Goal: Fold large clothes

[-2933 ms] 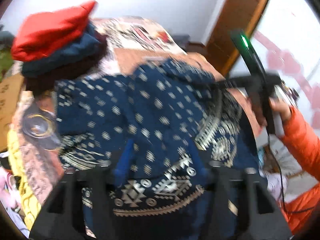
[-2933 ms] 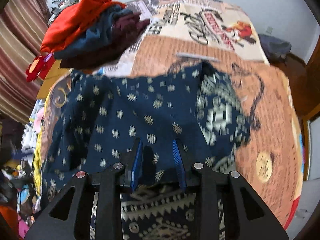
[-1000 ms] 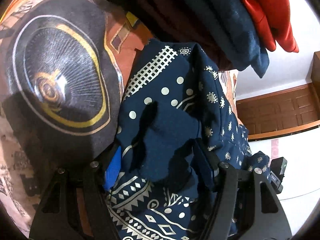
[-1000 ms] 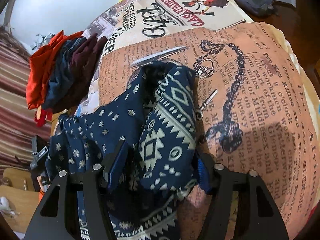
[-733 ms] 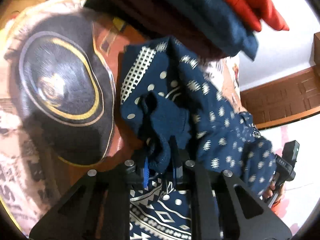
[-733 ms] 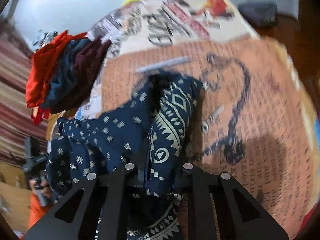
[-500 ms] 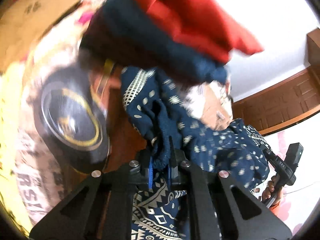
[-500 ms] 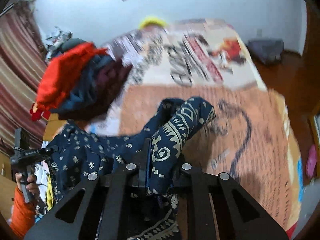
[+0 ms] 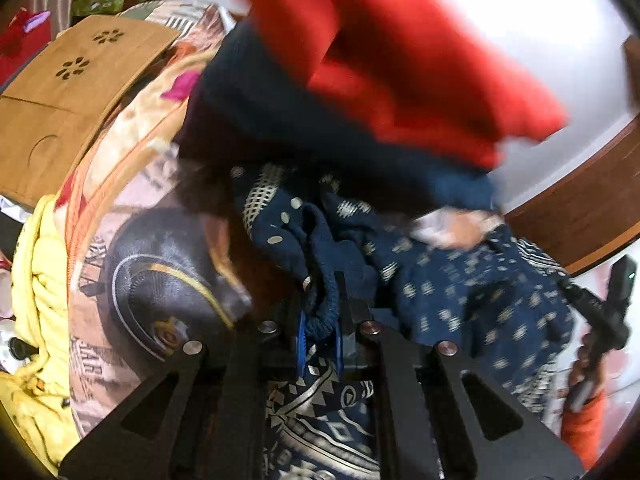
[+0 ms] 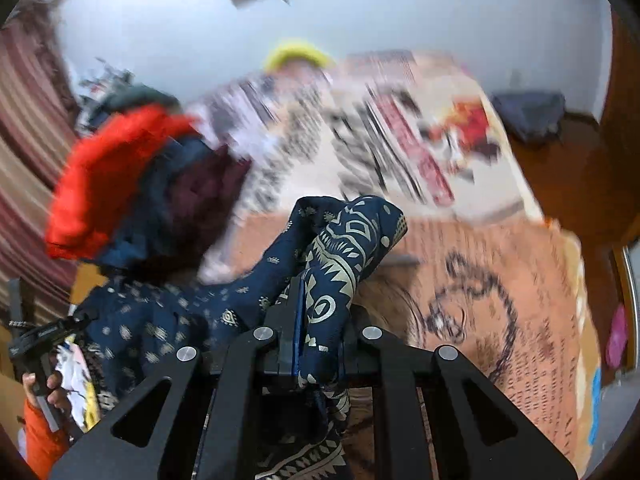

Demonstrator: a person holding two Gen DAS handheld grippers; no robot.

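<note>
The left tool is clamped on a bunched knit edge of the navy patterned garment, and the right tool is pinched shut on another gathered corner of it, the one with the pale geometric border. The garment hangs between the two, lifted off the bed and sagging in the middle.

To do this step well, I judge both corners should rise together and draw apart until the cloth hangs flat (a slack middle tends to fold crooked), then be laid down evenly on the open part of the bed, clear of the pile.

That pile of clothes, red on top of dark blue and maroon, sits at the far left of the bed. The bed cover is printed with newspaper text and a chain drawing, orange and cream. A wooden board lies to the left, a yellow blanket nearer. Beyond are a white wall, a striped curtain on the left and a wooden floor on the right.
</note>
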